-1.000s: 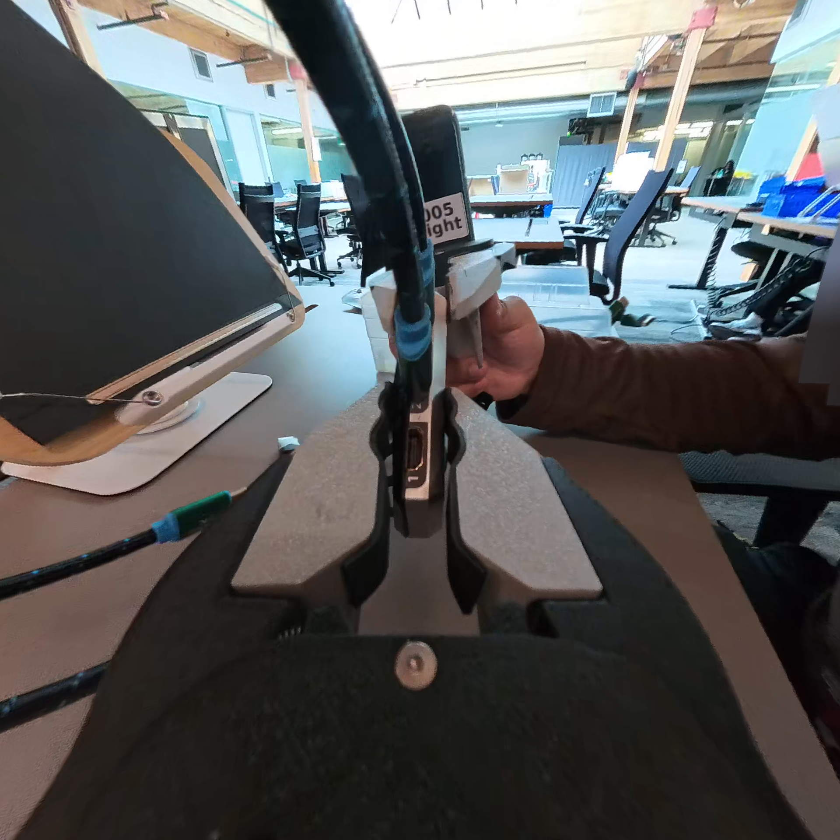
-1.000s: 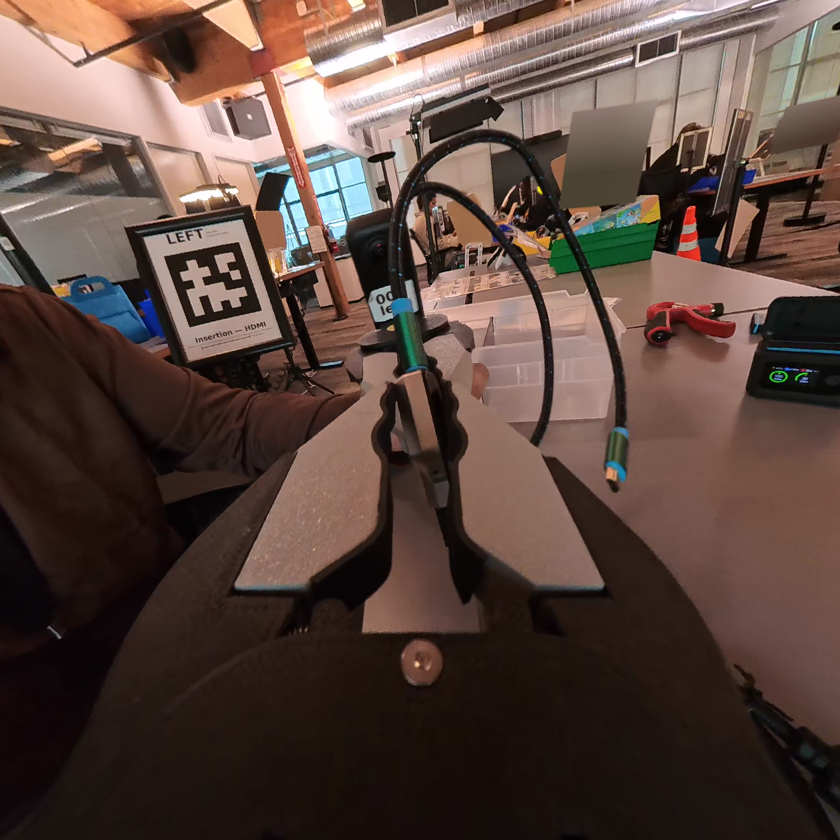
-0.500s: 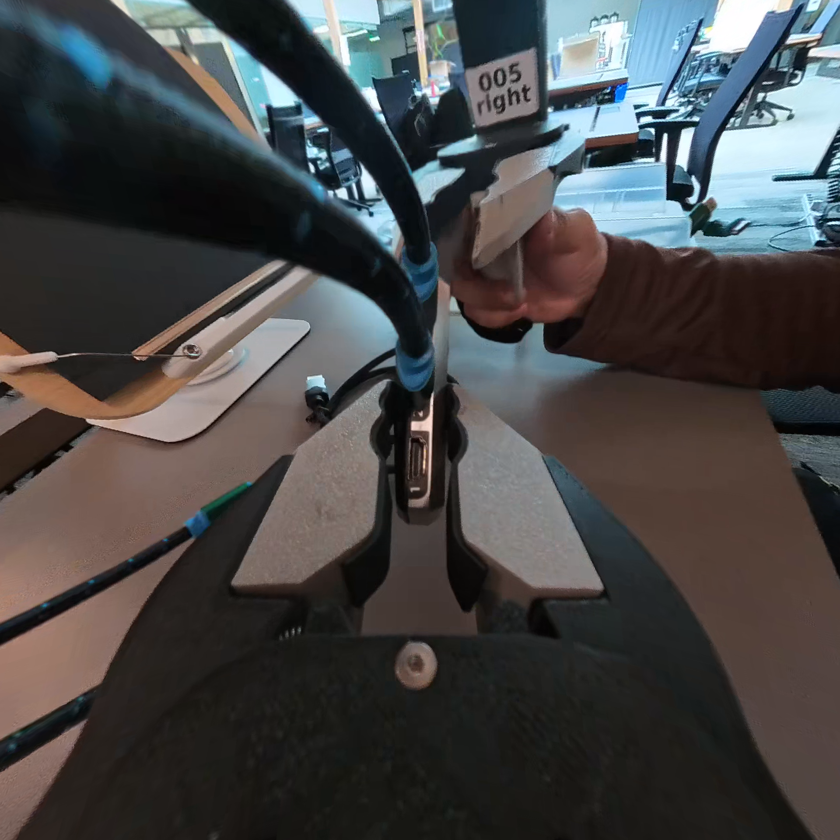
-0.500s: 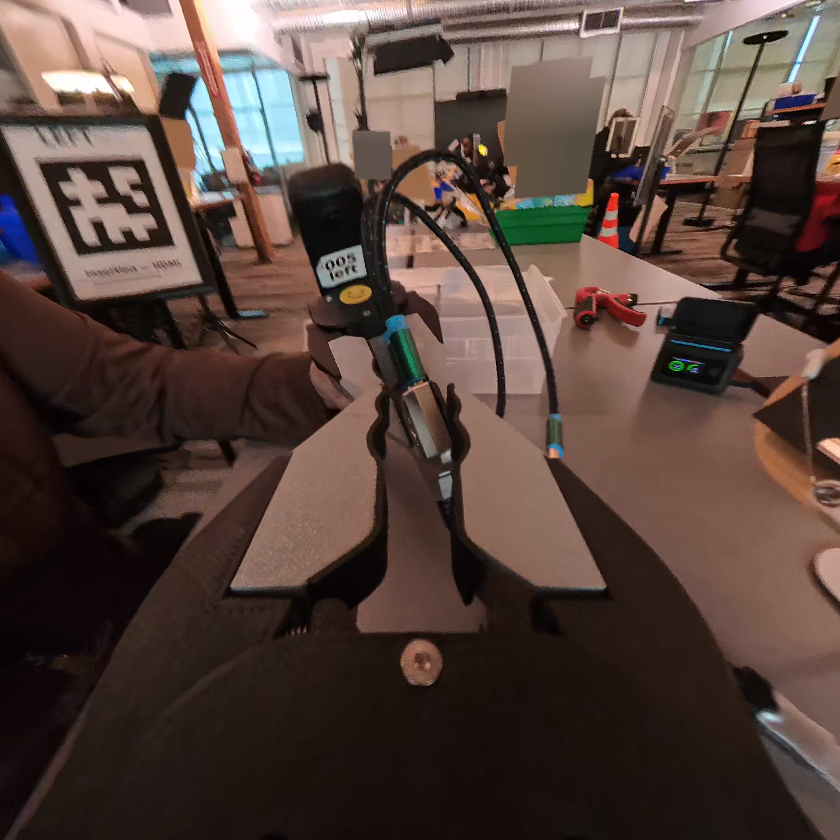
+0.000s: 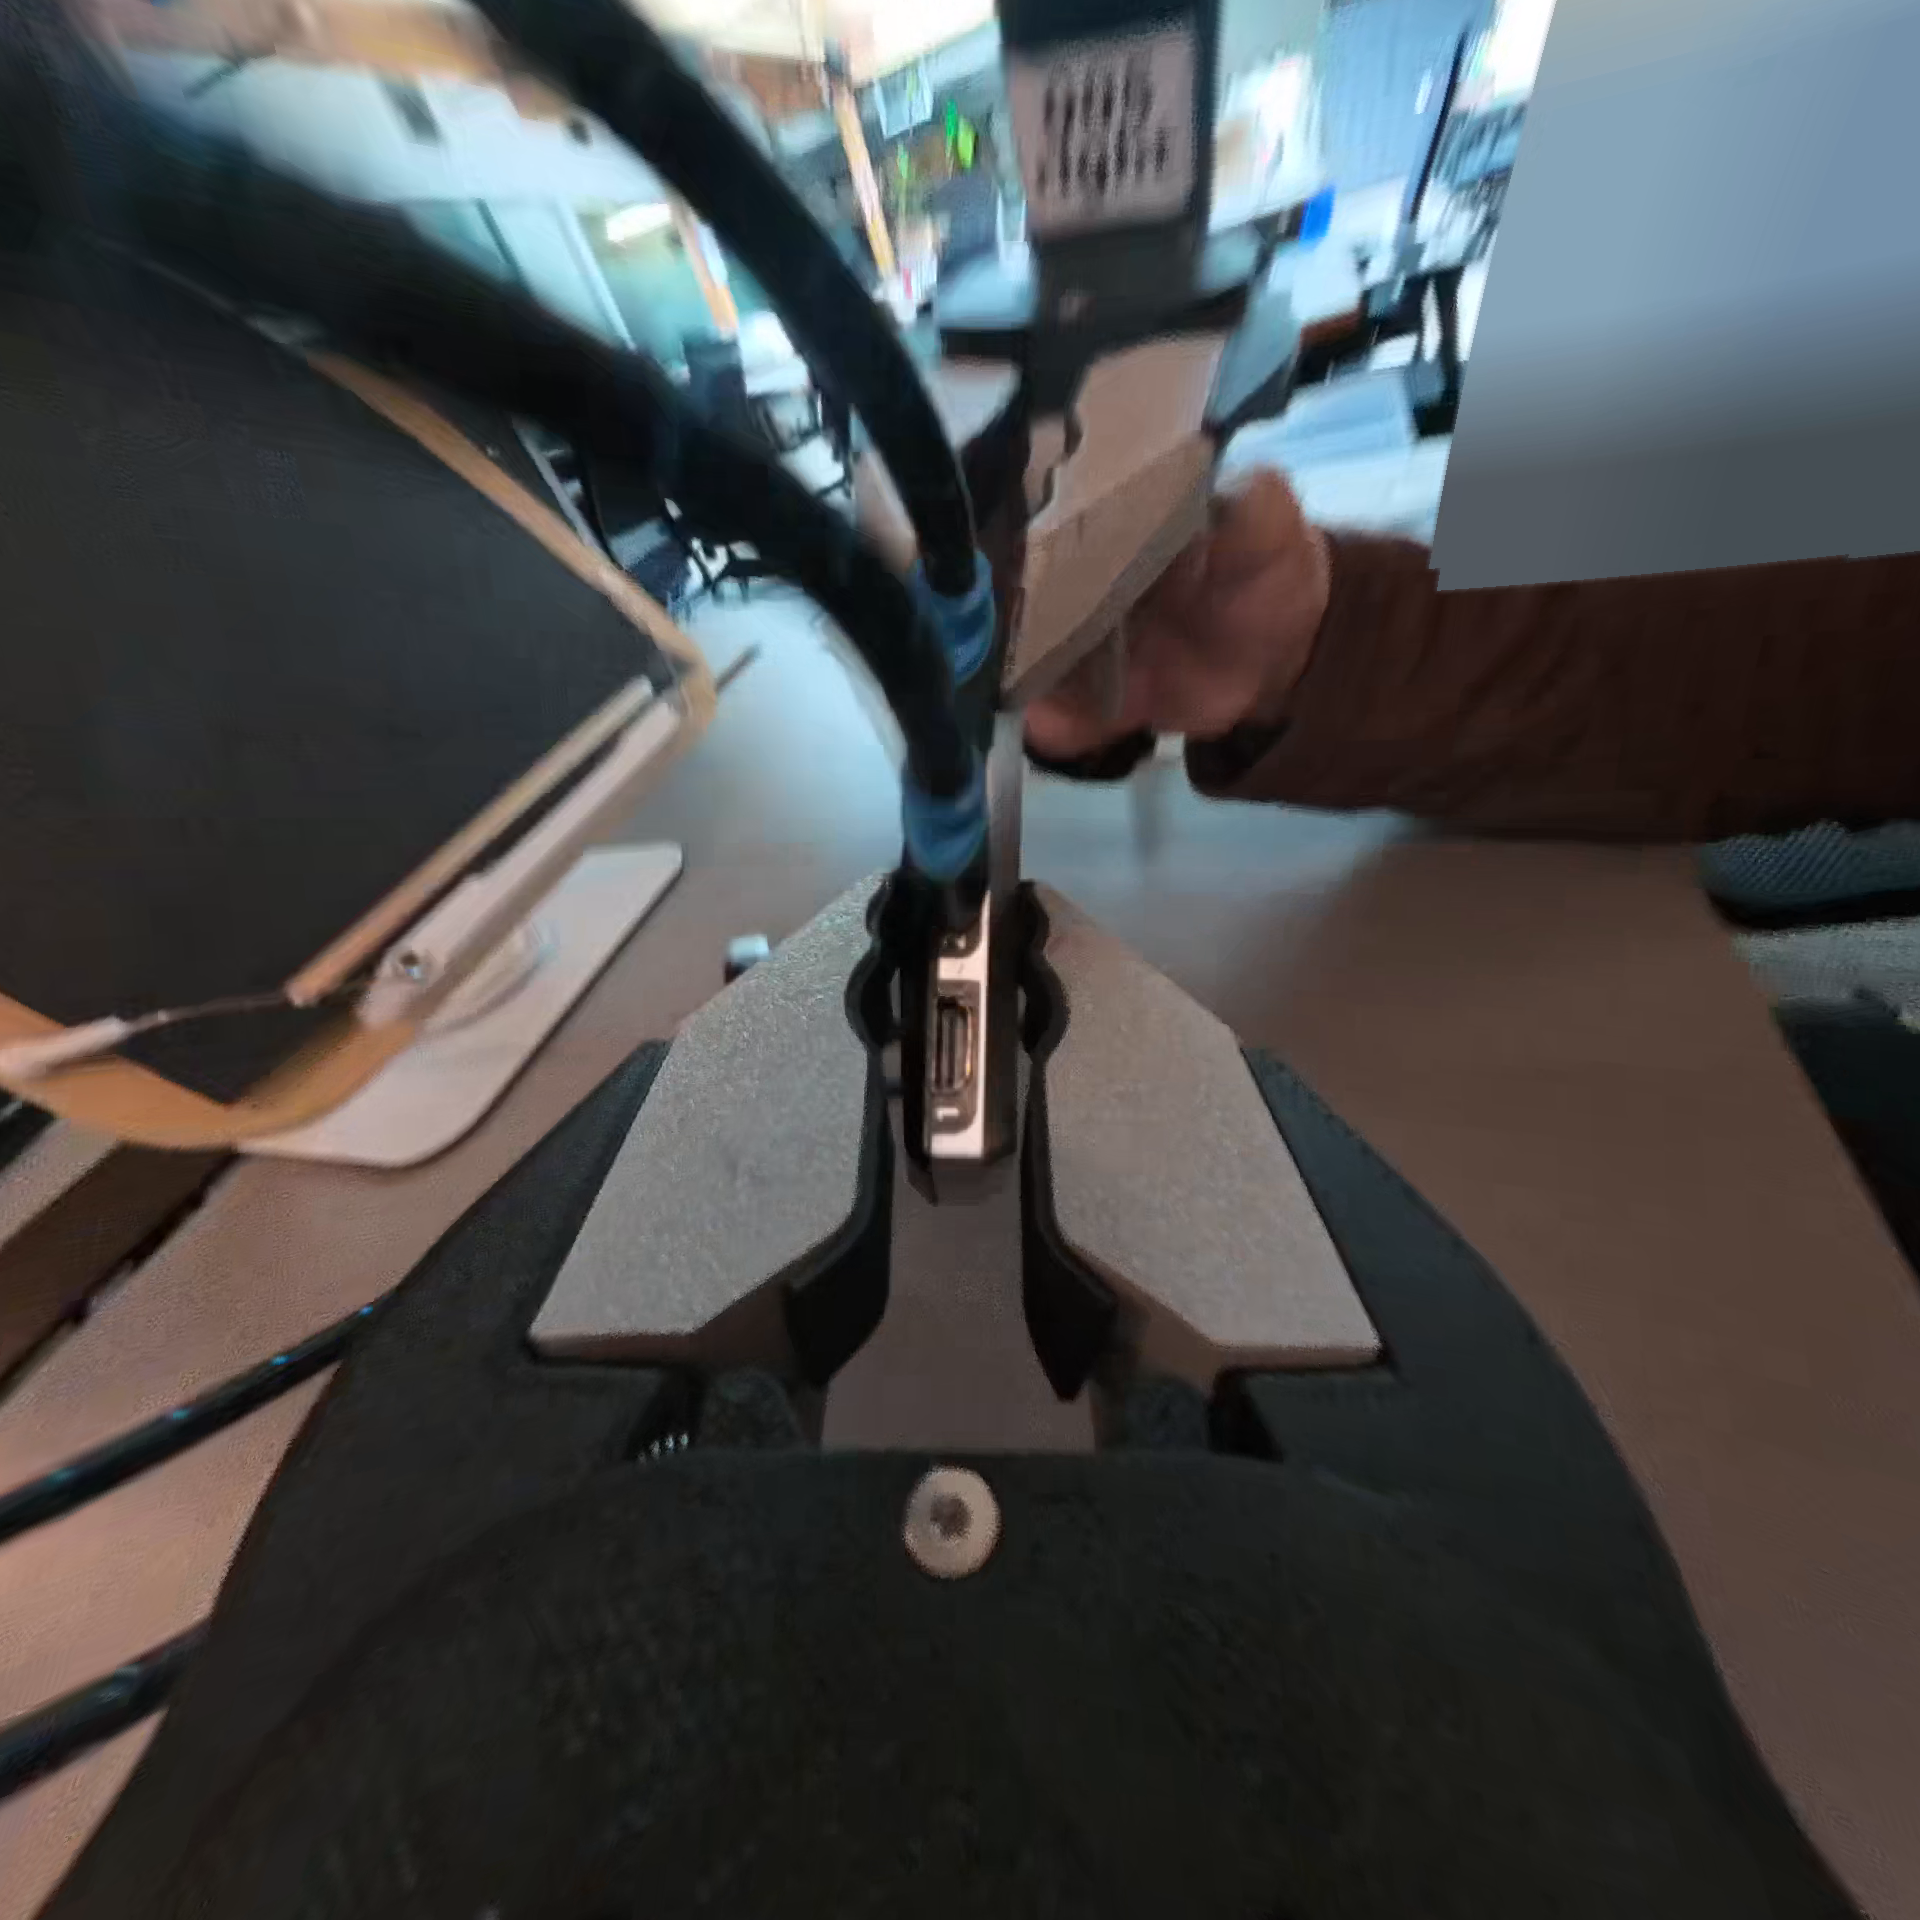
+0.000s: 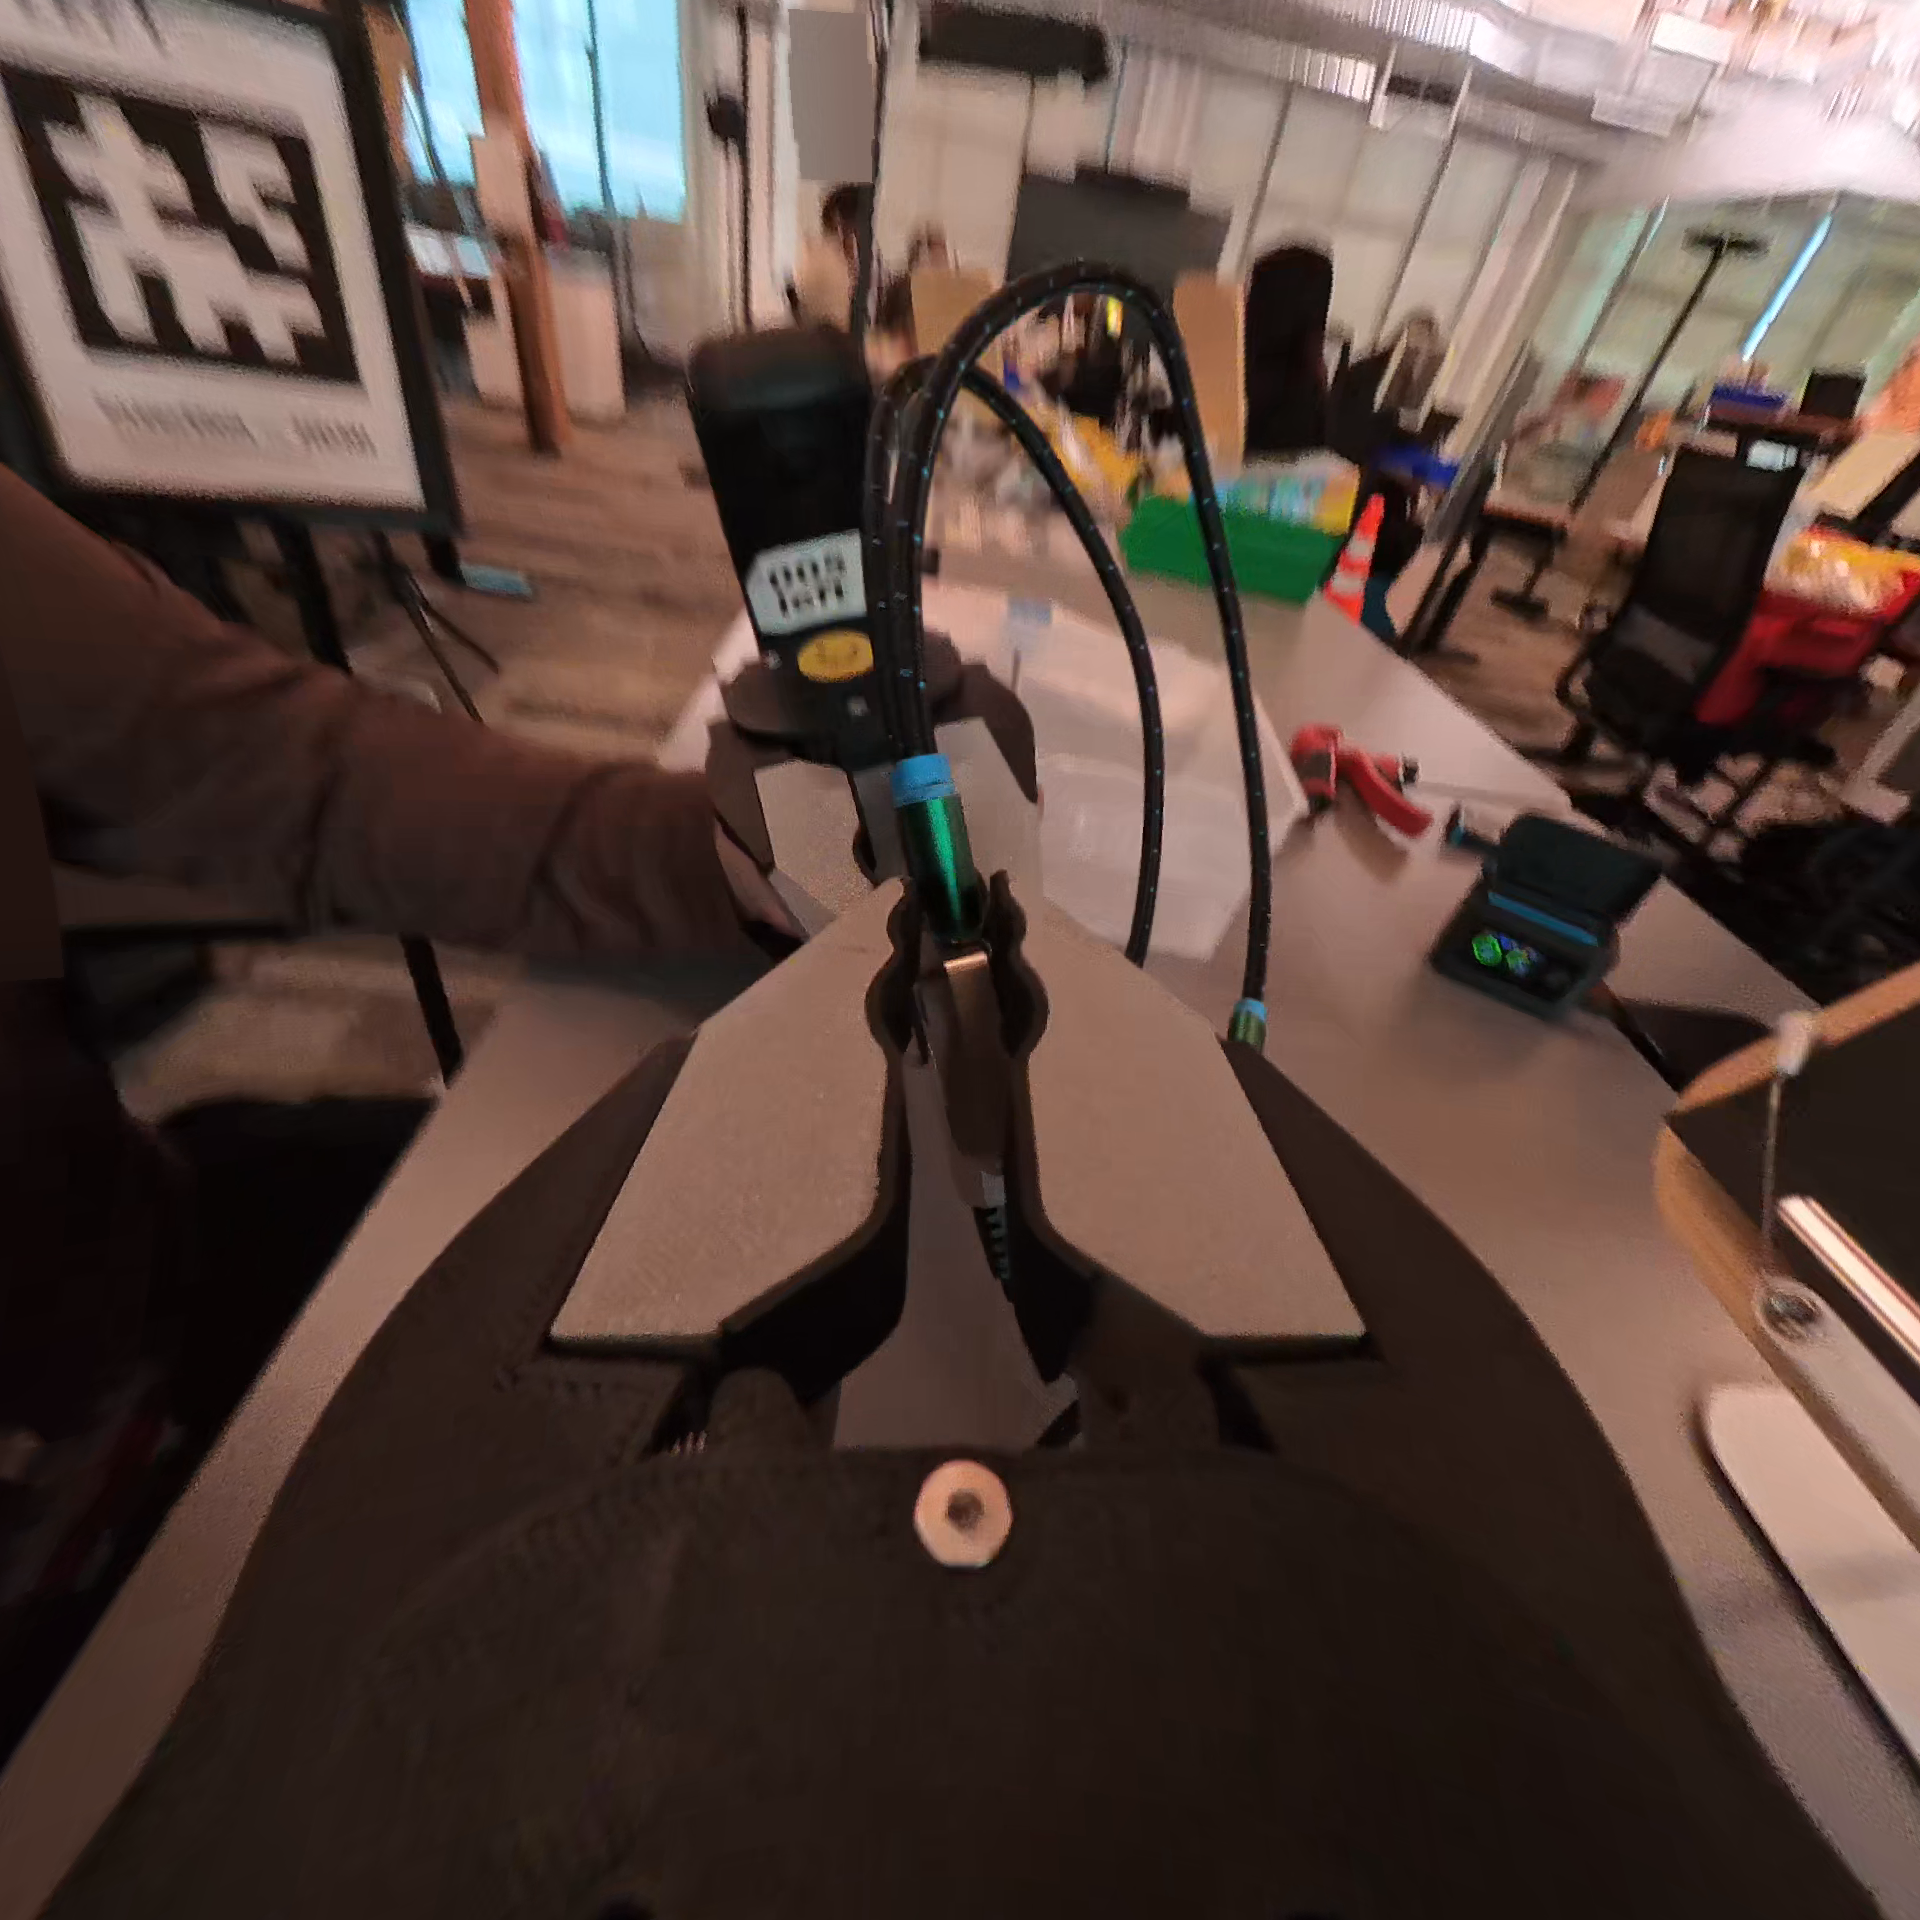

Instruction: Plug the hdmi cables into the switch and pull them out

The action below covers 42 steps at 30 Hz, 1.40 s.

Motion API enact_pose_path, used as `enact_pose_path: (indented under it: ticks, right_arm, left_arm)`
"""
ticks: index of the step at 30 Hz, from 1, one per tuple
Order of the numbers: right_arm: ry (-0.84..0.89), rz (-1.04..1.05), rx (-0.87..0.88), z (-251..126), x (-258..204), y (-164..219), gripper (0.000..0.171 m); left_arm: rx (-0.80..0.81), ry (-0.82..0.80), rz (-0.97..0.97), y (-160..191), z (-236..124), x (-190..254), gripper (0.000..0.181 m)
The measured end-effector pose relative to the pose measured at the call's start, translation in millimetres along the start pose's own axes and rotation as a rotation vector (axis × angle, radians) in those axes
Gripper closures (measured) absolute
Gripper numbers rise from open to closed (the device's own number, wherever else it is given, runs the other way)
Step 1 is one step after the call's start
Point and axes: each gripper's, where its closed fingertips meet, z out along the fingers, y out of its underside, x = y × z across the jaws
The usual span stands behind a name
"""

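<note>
Although both pictures are smeared by motion, the task can be judged as partway through. The switch point(image 5: 961, 1101) is held clear of the worktop point(image 5: 1403, 1039), clamped edge-on between the narrowly set jaws of the left gripper point(image 5: 956, 914). Its other end appears to be pinched by the nearly closed jaws of the right gripper point(image 6: 943, 920). Just beyond the left jaw tips, two braided cables point(image 5: 790, 260) with blue collars are seen running into the switch, so two plugs are taken as seated. How deep they sit cannot be told. Between the left jaws, one port point(image 5: 954, 1039) faces the camera and is empty.

In the right wrist view, a green-shelled plug point(image 6: 935, 842) with a blue collar is seen rising from the switch right at the jaw tips. A second green plug point(image 6: 1247, 1023) hangs free to the right of the right jaws, close above the worktop and joined to nothing. It cannot be decided here whether that plug has yet to be inserted or has been pulled out. Either way, at least the two seated plugs are left to be withdrawn.

The switch is shown as a thin, flat, silver-grey metal slab with a pale end face. A short ribbed lead point(image 6: 992, 1236) trails from it back between the right jaws.
</note>
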Motion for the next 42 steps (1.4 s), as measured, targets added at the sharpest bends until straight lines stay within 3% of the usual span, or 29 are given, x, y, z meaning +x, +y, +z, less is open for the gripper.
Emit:
enact_pose_path:
  ticks: [2, 5, 9, 13, 16, 20, 22, 27, 33, 42]
  right_arm:
    - [-0.019, 0.058, 0.152, -4, 1, -19, 0.162]
    - [-0.045, 0.184, 0.351, -17, 11, -39, 0.163]
    - [-0.098, 0.336, 0.527, -32, 21, -48, 0.164]
    - [-0.111, 0.422, 0.595, -37, 28, -48, 0.165]
    - [-0.136, 0.451, 0.623, -37, 26, -49, 0.165]
    - [-0.179, 0.453, 0.619, -27, 16, -51, 0.164]
    - [-0.197, 0.464, 0.62, -24, 13, -51, 0.165]
    - [-0.213, 0.459, 0.533, -27, 14, -49, 0.164]
    - [-0.094, 0.309, 0.324, -34, 16, -38, 0.164]
    - [-0.072, 0.251, 0.245, -35, 12, -30, 0.163]
  left_arm:
    - [0.079, -0.008, -0.012, -22, -10, -4, 0.162]
    - [0.067, -0.074, 0.058, -53, -18, -12, 0.161]
    - [0.068, -0.144, 0.029, -91, -27, -24, 0.181]
    - [-0.046, 0.006, -0.208, -80, -22, -6, 0.142]
    - [0.003, -0.027, -0.227, -77, -18, -7, 0.14]
    - [-0.001, -0.008, -0.26, -69, -1, -5, 0.145]
    - [-0.016, -0.007, -0.21, -63, 7, -6, 0.159]
    - [-0.072, 0.025, -0.186, -59, 10, -7, 0.159]
    - [-0.181, 0.113, -0.206, -51, 17, -6, 0.16]
    - [-0.232, 0.14, -0.192, -52, 18, -3, 0.159]
